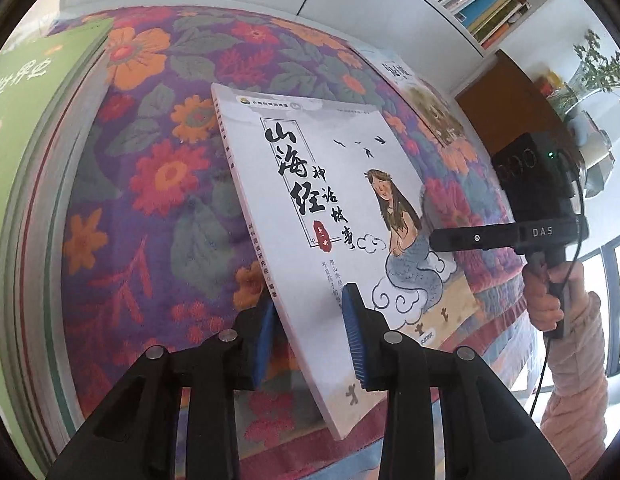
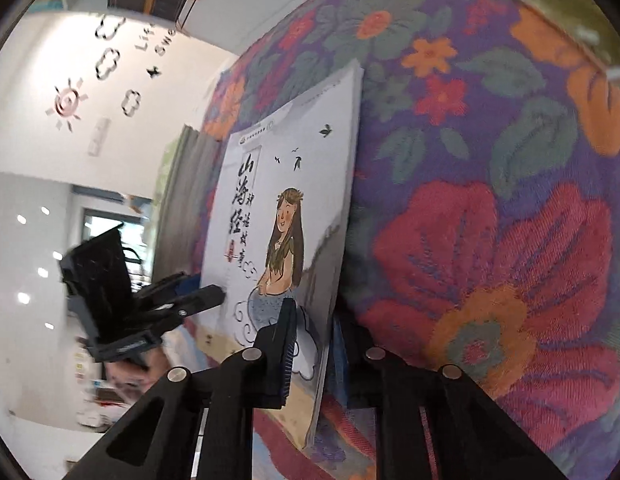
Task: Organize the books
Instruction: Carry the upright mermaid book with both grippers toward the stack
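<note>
While the book [image 1: 326,216] is clamped at its edges by both the left gripper [image 1: 310,332] and right gripper [image 2: 310,348] above the floral cloth [image 1: 158,168], shelving is judged still undone.

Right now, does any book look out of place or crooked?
Yes. The white mermaid book is tilted above the floral cloth, clamped by the left gripper and right gripper. Another book lies loose on the cloth.

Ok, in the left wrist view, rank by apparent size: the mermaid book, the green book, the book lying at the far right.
1. Mermaid book, though nearness inflates it.
2. Green book, cut off by the frame, so unsure against the first.
3. Far book, smallest, but farthest away.
</note>
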Demonstrator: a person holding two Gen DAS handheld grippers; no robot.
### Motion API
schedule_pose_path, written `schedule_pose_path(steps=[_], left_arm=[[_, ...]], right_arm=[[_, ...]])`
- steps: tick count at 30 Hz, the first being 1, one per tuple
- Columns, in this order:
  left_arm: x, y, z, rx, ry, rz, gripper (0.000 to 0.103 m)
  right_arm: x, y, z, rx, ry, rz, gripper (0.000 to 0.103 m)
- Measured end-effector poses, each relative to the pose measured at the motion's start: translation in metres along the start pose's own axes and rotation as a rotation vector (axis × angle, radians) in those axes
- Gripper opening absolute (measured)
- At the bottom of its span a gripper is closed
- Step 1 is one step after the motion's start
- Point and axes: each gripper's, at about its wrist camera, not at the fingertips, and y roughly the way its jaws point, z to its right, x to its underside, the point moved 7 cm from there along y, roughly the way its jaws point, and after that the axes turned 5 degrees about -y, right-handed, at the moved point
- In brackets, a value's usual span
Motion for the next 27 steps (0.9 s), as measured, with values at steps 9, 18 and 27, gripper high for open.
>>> schedule_pose_path(steps=[9, 18, 27], left_arm=[[-0.005, 0.004, 0.001, -0.053, 0.021, -0.006, 0.028], [-0.006, 0.002, 0.000, -0.088, 0.012, 0.020, 0.028], [-0.004, -0.002, 0.008, -0.192, 0.032, 0.049, 0.029]], right_arm=[[0.011, -0.008, -0.005, 0.053, -0.051, 0.021, 0.012], [0.019, -0.010, -0.024, 0.255, -0.165, 0.052, 0.021], [0.030, -0.021, -0.052, 0.306, -0.294, 0.100, 0.021]])
